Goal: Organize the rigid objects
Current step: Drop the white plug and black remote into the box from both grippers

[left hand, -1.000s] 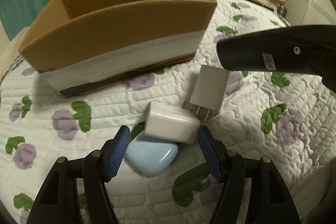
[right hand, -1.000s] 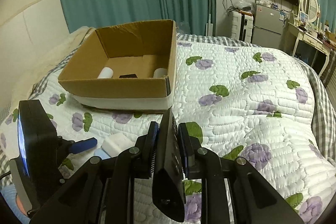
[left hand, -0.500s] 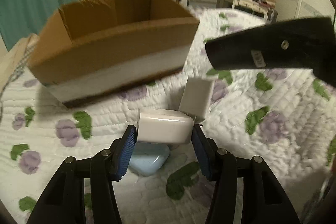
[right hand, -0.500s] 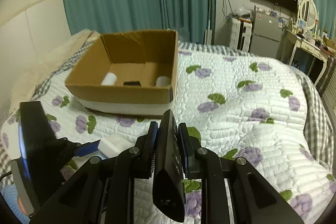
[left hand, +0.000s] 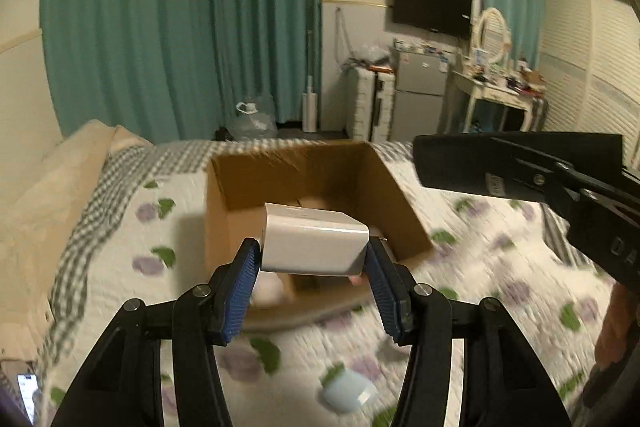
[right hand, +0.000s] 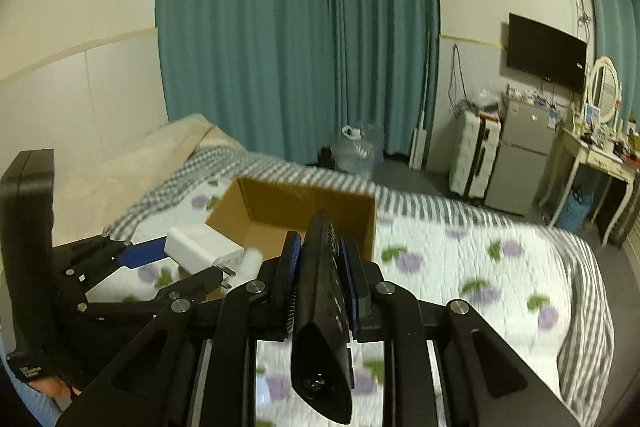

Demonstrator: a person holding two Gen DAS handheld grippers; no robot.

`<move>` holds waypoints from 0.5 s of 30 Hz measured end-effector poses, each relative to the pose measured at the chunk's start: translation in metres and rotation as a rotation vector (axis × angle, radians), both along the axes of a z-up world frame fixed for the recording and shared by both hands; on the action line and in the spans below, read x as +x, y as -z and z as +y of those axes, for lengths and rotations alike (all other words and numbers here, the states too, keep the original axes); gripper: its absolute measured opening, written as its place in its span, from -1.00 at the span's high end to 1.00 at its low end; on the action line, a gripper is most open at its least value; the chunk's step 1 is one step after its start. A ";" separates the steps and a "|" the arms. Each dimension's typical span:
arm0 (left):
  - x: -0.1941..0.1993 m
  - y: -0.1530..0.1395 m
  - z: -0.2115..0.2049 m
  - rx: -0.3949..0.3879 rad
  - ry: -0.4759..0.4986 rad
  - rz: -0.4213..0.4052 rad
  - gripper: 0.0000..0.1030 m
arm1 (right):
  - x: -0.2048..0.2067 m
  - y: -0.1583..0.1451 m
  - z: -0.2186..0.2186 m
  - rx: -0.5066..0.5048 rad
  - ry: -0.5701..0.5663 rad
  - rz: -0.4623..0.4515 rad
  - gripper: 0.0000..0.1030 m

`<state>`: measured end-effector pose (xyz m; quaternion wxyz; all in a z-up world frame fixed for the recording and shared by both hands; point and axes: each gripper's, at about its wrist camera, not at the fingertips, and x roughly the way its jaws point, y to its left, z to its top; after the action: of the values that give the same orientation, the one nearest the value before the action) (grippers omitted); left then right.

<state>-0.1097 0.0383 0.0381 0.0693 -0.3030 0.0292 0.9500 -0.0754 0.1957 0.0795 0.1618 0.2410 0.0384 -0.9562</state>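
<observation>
The bed [left hand: 120,267] carries the open cardboard box [left hand: 384,187] at 12 o'clock of the left claw [left hand: 314,259], which grips a white charger [left hand: 316,243] raised before the box. At 2 o'clock, the right claw [right hand: 320,287] clamps a black remote [right hand: 320,327]. A pale blue case [left hand: 348,393] lies at 6 o'clock.

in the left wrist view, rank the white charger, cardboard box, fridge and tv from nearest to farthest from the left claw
1. White charger: gripped in the left claw.
2. Cardboard box: just beyond, on the bed.
3. Fridge: across the room, right of centre.
4. TV: on the far wall above the fridge, only slightly farther.
</observation>
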 end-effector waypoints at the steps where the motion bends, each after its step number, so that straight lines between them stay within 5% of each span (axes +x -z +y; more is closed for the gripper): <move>1: -0.011 0.001 -0.003 -0.008 -0.012 -0.003 -0.06 | -0.009 -0.001 -0.002 -0.002 -0.001 0.005 0.64; 15: -0.107 0.049 0.000 -0.050 -0.072 -0.065 -0.13 | -0.120 0.063 -0.014 -0.046 -0.006 -0.080 0.64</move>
<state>-0.2163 0.0383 -0.0113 0.0284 -0.3363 0.0400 0.9405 -0.1955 0.1820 0.0168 0.1717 0.2750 0.0109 -0.9459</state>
